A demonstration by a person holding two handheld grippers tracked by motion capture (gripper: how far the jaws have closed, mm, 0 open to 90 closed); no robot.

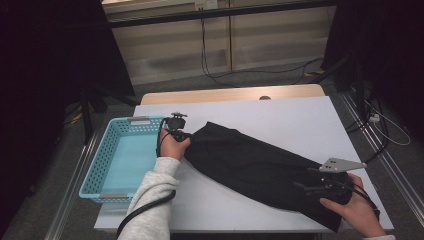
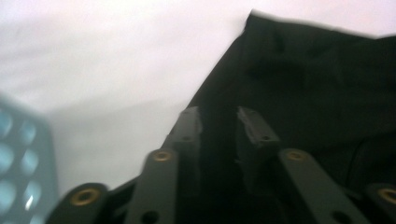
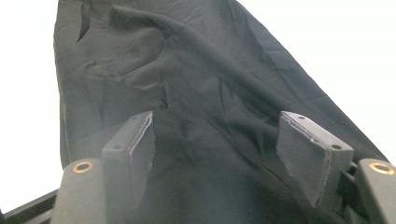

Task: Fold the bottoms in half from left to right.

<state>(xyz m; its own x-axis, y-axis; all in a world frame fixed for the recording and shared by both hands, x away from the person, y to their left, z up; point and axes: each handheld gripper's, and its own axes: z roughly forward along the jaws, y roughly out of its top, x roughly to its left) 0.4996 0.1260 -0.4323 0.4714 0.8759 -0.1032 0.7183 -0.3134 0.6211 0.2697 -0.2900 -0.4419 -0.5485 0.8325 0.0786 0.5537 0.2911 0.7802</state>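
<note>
A long black garment (image 1: 250, 165) lies slantwise on the white table (image 1: 280, 120), from the middle left down to the near right corner. At its upper left end is my left gripper (image 1: 182, 136). In the left gripper view that gripper's (image 2: 218, 121) jaws stand a small way apart over the edge of the garment (image 2: 317, 79), with dark cloth in the gap and the pads not pressing on it. My right gripper (image 1: 305, 185) rests at the near right end. Its jaws (image 3: 219, 135) stand wide apart above the creased cloth (image 3: 187, 70).
A light blue plastic basket (image 1: 100, 160) with nothing in it stands at the table's left edge, right beside my left hand; its mesh wall (image 2: 18, 154) shows in the left gripper view. Bare white table (image 3: 336, 42) lies beyond the garment. Cables run over the floor behind.
</note>
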